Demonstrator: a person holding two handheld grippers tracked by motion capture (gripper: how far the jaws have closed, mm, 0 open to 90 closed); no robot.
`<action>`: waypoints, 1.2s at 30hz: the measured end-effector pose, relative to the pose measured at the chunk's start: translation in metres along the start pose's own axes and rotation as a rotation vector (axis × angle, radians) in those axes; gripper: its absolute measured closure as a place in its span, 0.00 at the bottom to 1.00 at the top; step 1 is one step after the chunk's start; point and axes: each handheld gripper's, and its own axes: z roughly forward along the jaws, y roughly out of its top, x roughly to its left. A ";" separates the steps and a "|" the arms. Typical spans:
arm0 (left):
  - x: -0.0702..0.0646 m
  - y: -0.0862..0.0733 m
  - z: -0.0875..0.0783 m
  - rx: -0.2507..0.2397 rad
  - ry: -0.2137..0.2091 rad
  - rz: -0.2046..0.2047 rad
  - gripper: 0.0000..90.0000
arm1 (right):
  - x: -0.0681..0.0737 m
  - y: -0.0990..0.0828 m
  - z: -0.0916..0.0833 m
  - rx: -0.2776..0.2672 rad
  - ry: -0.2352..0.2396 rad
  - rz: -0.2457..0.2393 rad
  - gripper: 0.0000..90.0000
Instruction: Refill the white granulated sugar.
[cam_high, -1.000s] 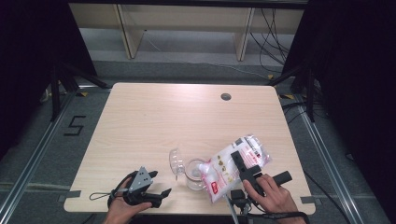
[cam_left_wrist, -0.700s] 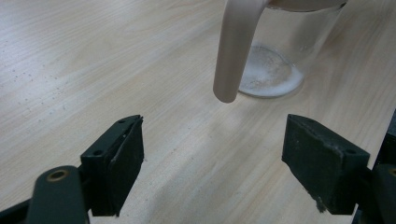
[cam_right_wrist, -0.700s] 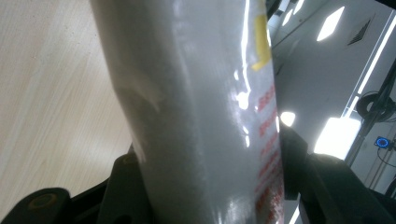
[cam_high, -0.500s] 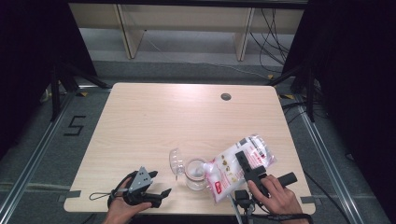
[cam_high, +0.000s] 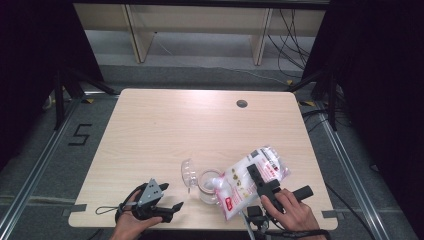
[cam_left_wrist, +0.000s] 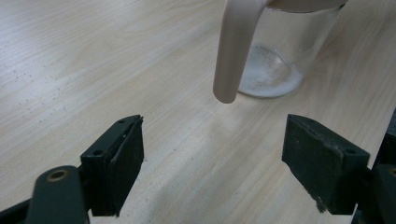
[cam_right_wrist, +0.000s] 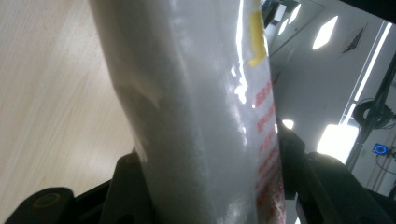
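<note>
A clear plastic bag of white grains with red print (cam_high: 235, 187) is tilted, its lower end over an open glass jar (cam_high: 207, 186) near the table's front edge. My right gripper (cam_high: 254, 174) is shut on the bag; in the right gripper view the bag (cam_right_wrist: 201, 116) sits pressed between both black jaws. The jar's clear lid (cam_high: 188, 172) stands swung open to the left. My left gripper (cam_high: 175, 211) lies on the table left of the jar, open and with nothing between its jaws. In the left gripper view (cam_left_wrist: 212, 163) the jar (cam_left_wrist: 275, 65) holds a thin white layer at its bottom.
The light wooden table (cam_high: 165, 130) has a round cable hole (cam_high: 242, 103) at the back right. A pale curved strip (cam_left_wrist: 236, 46) hangs in front of the jar. Shelving and cables stand beyond the far edge, with dark curtains on both sides.
</note>
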 end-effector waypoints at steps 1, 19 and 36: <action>0.000 0.000 0.000 0.003 0.003 0.005 0.23 | 0.000 0.000 0.000 0.001 0.002 -0.004 0.61; 0.000 0.000 0.000 0.004 0.003 0.004 0.23 | -0.003 -0.011 0.000 0.033 -0.009 -0.007 0.63; 0.000 0.000 -0.001 0.005 0.003 0.006 0.23 | -0.004 -0.009 -0.006 0.009 -0.003 -0.001 0.63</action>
